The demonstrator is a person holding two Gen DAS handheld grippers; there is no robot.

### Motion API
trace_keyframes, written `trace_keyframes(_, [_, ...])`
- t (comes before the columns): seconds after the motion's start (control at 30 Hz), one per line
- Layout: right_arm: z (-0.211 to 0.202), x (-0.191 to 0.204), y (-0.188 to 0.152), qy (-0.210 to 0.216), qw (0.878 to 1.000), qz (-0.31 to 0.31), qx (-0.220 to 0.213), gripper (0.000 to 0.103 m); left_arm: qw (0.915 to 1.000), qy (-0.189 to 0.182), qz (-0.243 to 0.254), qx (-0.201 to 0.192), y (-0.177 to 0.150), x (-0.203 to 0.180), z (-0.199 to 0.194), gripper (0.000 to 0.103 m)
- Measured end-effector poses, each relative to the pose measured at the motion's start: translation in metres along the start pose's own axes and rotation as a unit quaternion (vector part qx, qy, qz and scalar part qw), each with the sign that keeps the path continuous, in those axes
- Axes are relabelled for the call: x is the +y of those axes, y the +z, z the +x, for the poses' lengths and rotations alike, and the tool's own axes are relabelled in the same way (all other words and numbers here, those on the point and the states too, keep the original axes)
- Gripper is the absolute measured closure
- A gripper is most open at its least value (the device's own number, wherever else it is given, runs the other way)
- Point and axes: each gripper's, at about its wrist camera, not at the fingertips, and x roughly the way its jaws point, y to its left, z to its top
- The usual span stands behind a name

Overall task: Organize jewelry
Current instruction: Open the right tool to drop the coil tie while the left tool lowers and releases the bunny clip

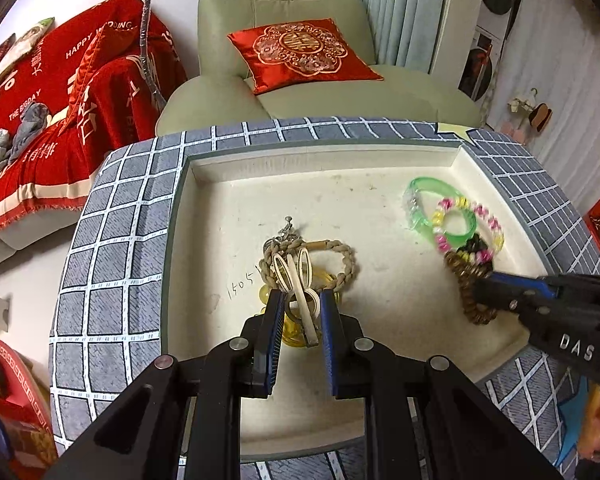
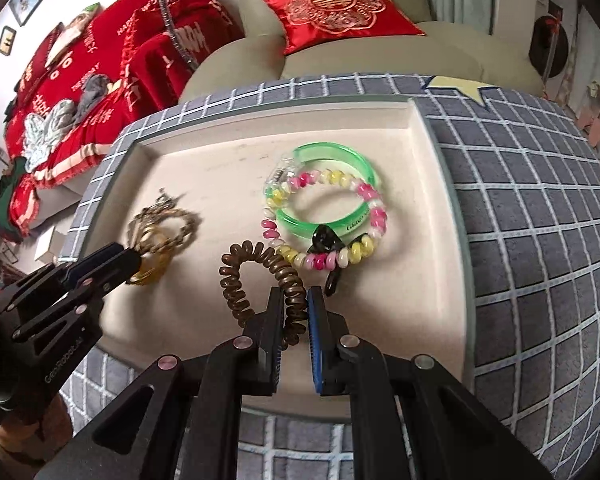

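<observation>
A cream tray (image 1: 340, 160) lies on a grey checked cloth. My left gripper (image 1: 302, 296) stands open around a pile: a cream hair clip (image 1: 296, 280), an amber ring (image 1: 296, 332) and a braided rope bracelet (image 1: 340, 256). My right gripper (image 2: 294, 300) is shut on a brown spiral hair tie (image 2: 236, 280) and shows at the right of the left wrist view (image 1: 484, 288). Beside it lie a green bangle (image 2: 336, 152), a pink-yellow spiral tie (image 2: 332, 258) and a black piece (image 2: 326, 240).
The tray (image 2: 416, 128) has raised walls and sits on a round table covered by the checked cloth (image 2: 520, 200). A green armchair (image 1: 300, 8) with a red cushion stands behind. A sofa with a red cover (image 1: 60, 100) is at the left.
</observation>
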Motion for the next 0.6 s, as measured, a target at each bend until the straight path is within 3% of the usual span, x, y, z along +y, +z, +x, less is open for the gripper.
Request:
trace_keyframes(0.43, [0.0058, -0.0002, -0.0019, -0.027, 1.000, -0.015, 0.003, 0.089, 0.9998, 0.013, 0.014, 0.005, -0.0029, -0.0061, 0.0060, 0.069])
trace_keyframes(0.5, [0.0048, -0.0005, -0.0027, -0.024, 1.000, -0.012, 0.005, 0.079, 0.9997, 0.014, 0.017, 0.006, -0.0036, -0.0074, 0.0064, 0.069])
trace_keyframes(0.53, [0.0041, -0.0011, -0.0031, -0.023, 1.000, -0.009, 0.005, 0.062, 0.9997, 0.015, 0.017, 0.006, -0.0040, -0.0077, 0.0063, 0.069])
trace_keyframes(0.6, [-0.0002, -0.0028, -0.0035, -0.016, 1.000, -0.002, 0.000, 0.045, 0.9997, 0.016, 0.018, 0.006, -0.0047, -0.0083, 0.0064, 0.069])
